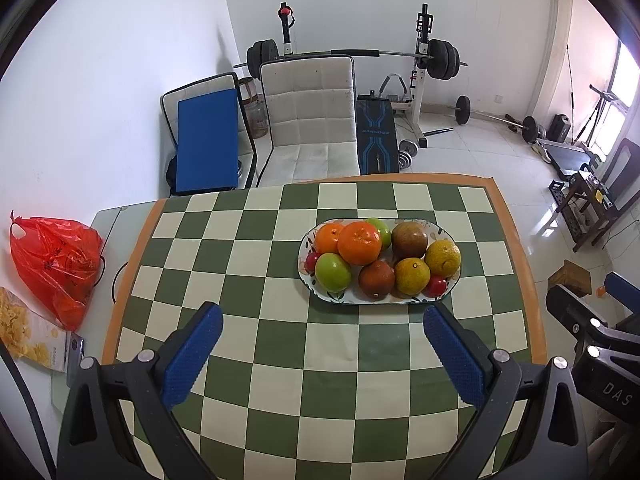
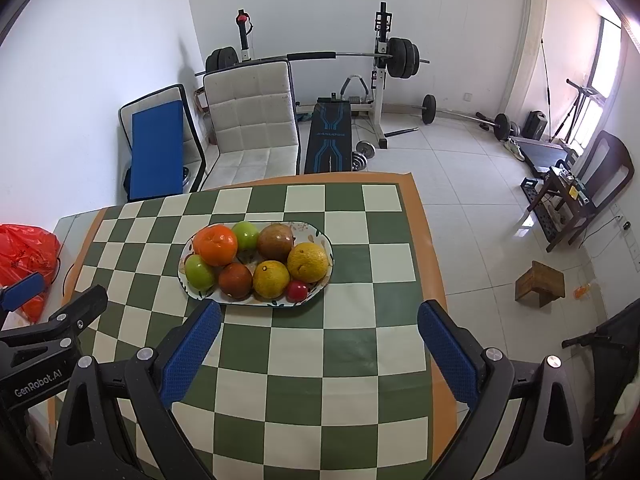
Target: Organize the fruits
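Near cloth: I'm seeing the checkered tablecloth (image 1: pixel 280 344) lying bare between both grippers and the plate (image 1: pixel 404 300), leaving an open approach.
Plate: it's sitting piled with fruit, pieces touching, so I'm finding no gap to slip a finger between them.
Left gripper (image 1: pixel 322 344): jaws are standing wide apart, holding nothing.
Right gripper (image 2: pixel 318 340): likewise spread, hovering just beside the left one.
Left edge: a red bag (image 1: pixel 56 260) and a printed box (image 1: pixel 28 332) are crowding it.
Far side: a white chair (image 1: pixel 310 120) is standing behind the table.
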Motion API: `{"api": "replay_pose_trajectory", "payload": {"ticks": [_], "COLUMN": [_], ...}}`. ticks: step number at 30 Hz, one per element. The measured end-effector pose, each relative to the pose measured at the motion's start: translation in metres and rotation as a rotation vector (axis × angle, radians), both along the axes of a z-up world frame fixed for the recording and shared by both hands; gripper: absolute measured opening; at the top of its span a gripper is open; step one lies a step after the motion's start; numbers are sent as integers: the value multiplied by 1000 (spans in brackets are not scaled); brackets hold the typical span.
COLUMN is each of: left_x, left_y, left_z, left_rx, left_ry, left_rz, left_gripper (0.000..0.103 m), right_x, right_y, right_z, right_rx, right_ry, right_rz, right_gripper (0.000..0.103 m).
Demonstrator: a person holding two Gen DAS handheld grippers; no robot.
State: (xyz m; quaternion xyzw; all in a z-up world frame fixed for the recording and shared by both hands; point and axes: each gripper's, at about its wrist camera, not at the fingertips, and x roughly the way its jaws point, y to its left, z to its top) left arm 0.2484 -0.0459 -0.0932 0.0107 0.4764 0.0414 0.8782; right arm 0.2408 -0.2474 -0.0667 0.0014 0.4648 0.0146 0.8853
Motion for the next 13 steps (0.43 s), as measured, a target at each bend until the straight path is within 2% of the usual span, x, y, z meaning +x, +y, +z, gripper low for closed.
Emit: {"api": "replay_pose_trajectory", "payload": {"ticks": [13], "left_x": [1], "left_y": [0], "left_z": [6], "left_rx": [11], "left_ry": [-15], "left_rz": [7], "left_gripper": [103], "right_x": [-1], "right_y": [1], "right_z": [2], "right_rx": [1], "right_ry": [-3], "right_rz": [0], "right_gripper": [101]}}
